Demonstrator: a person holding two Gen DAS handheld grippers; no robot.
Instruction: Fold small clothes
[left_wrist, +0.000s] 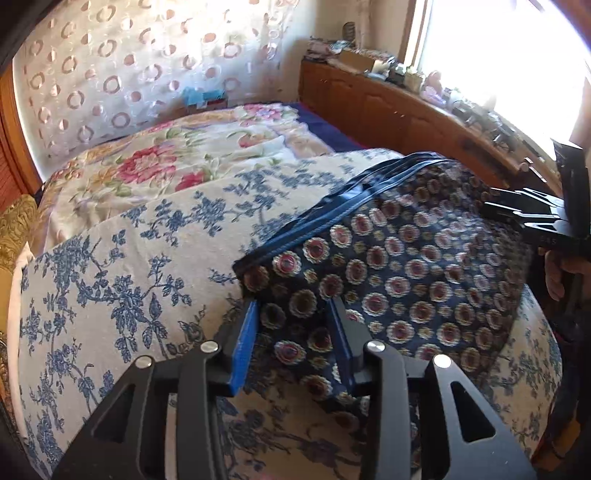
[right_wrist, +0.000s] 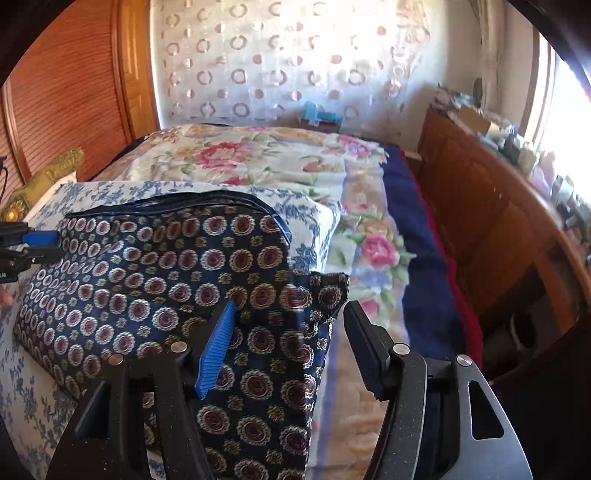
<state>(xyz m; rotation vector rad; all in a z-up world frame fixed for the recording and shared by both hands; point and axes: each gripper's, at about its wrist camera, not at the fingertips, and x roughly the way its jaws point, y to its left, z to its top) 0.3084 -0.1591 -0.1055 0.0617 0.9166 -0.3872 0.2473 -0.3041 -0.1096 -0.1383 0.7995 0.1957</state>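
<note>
A dark blue garment (left_wrist: 406, 254) with round medallion print and a blue waistband lies on the white-and-blue floral bedcover (left_wrist: 122, 266). My left gripper (left_wrist: 295, 314) is open, its blue-padded fingers either side of the garment's near left corner. In the right wrist view the garment (right_wrist: 155, 266) lies left of centre. My right gripper (right_wrist: 288, 317) is open around its near right corner, the cloth between the fingers. The right gripper also shows in the left wrist view (left_wrist: 517, 210) at the garment's far right edge. The left gripper shows at the left edge of the right wrist view (right_wrist: 33, 243).
A pink floral blanket (right_wrist: 258, 158) and a navy blanket (right_wrist: 417, 240) cover the far part of the bed. A wooden cabinet (right_wrist: 498, 229) with clutter on top runs along the right side under a bright window. A patterned curtain (right_wrist: 277, 62) hangs behind.
</note>
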